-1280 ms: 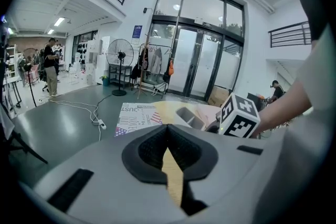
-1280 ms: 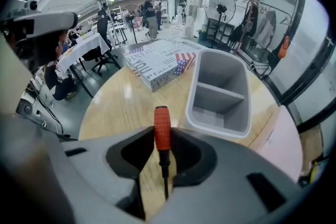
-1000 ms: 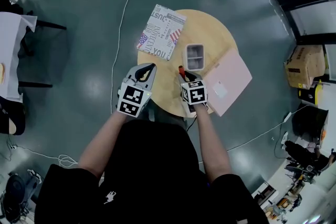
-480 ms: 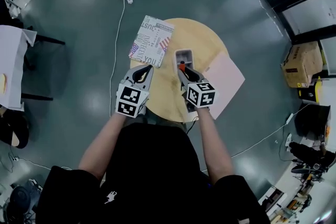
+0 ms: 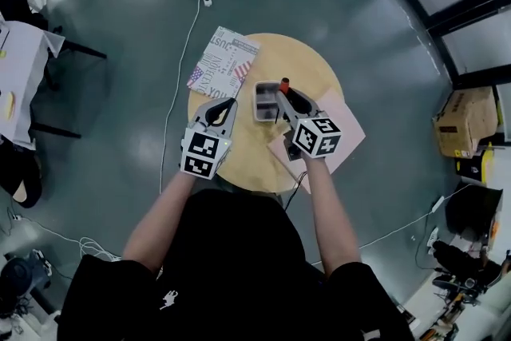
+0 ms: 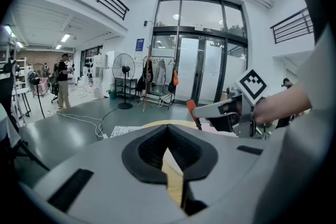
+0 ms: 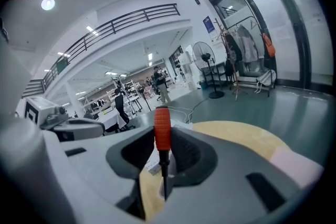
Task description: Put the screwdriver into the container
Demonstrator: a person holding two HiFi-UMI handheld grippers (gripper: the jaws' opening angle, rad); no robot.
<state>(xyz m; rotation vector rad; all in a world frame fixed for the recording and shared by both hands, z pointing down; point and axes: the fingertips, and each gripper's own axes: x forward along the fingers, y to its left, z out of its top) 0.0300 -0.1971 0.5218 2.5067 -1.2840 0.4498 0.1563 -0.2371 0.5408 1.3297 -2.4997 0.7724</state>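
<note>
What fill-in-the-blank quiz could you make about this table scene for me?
The right gripper grips a screwdriver whose handle is coloured ___.
The container stands on a wooden table whose top is ___ in shape.
Between its jaws, the left gripper holds ___.
Missing words: orange; round; nothing.

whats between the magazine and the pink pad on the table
The container sits between the magazine and the pink pad, on the bare wood of the table. The head view shows it.
</note>
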